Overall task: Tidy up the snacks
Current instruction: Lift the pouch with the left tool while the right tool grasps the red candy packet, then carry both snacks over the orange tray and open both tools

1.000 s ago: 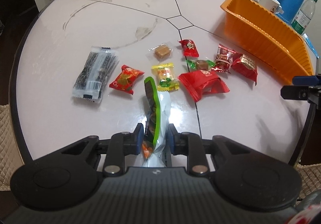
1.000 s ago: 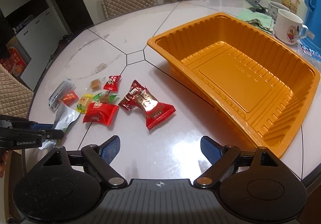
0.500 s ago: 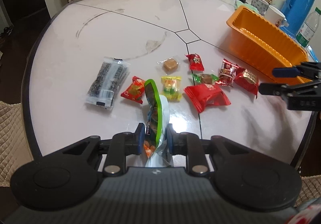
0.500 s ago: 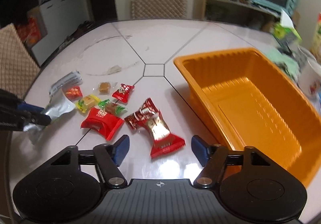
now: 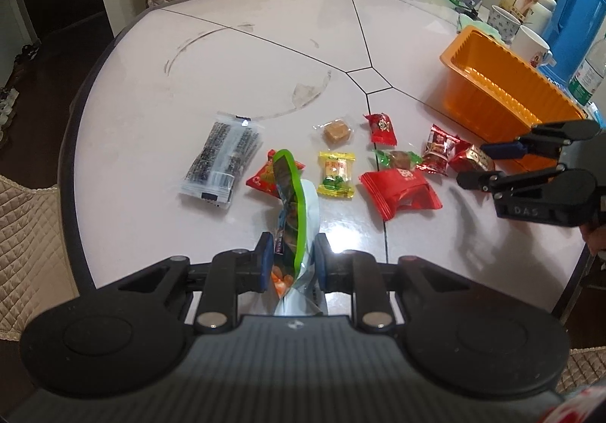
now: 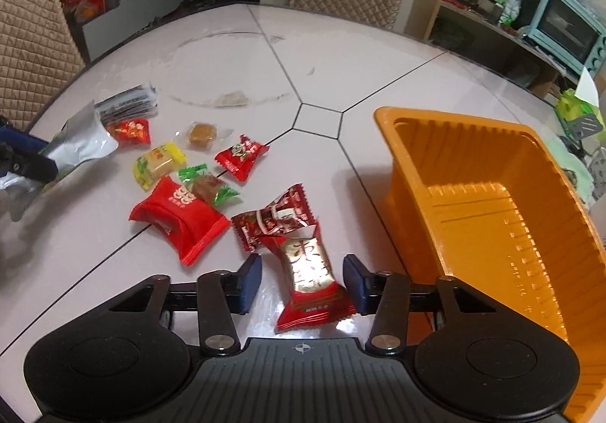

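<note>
My left gripper (image 5: 291,258) is shut on a silver snack pouch with a green edge (image 5: 297,207), held above the table's near side; the pouch also shows at the left of the right wrist view (image 6: 81,142). My right gripper (image 6: 303,281) is open, its fingers either side of a red and gold candy (image 6: 310,279) lying on the table. It also shows in the left wrist view (image 5: 492,163). Several wrapped snacks lie loose: a big red packet (image 6: 178,214), a yellow candy (image 6: 159,163), a clear dark packet (image 5: 223,159). An empty orange tray (image 6: 492,195) stands to the right.
The round white table (image 5: 227,63) has its rim close at left and front. Mugs (image 5: 534,50), a blue jug (image 5: 572,21), a water bottle (image 5: 589,74) and a box stand behind the tray. Quilted chairs (image 6: 34,44) ring the table.
My right gripper has swung left from over the tray and come down around the red and gold candy. My left gripper has lifted slightly with the pouch still held.
</note>
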`<state>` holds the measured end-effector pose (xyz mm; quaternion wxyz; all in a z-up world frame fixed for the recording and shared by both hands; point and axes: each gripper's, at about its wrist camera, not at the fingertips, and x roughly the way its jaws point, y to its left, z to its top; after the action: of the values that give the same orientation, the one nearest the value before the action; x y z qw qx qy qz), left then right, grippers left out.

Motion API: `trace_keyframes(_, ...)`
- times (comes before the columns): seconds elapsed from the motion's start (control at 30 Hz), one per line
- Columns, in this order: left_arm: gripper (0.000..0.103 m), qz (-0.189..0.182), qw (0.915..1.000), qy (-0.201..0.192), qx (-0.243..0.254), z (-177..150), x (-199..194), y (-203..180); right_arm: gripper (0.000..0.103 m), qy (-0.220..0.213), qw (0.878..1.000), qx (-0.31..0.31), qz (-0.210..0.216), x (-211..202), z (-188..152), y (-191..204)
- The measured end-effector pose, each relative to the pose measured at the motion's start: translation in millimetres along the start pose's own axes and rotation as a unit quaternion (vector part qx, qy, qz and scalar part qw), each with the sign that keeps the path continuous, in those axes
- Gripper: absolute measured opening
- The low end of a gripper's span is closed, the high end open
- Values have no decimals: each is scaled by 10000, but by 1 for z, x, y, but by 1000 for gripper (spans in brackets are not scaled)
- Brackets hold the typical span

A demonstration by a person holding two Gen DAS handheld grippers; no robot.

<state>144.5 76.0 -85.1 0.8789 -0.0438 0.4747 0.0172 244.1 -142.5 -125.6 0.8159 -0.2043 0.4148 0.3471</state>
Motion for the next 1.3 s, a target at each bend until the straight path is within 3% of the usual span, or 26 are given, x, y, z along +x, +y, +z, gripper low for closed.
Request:
trace_keyframes(0.07,20,7,10000,-6,-6,0,-1,-1,28,55,10000,38,43,2,-2,-1)
trace_keyframes(0.43,20,-129,9997,-153,124,4,-16,-26,26,107,9944,994,352,-33,-14,-11)
trace_keyframes(0.7,20,-541,9969,-307,486,21,-25,-68,26,117,9871,1567,322,-75,-30,-21)
trace_keyframes(0.97,20,-1090,9882,-500,949,52,-20,-129,26,17,9785,2058,-112,-117,-45,-52)
trace_keyframes(1.3,20,-1574,9752,-578,1443,93,8,-208,26,-206,9575,2770,-778,-146,-55,-114)
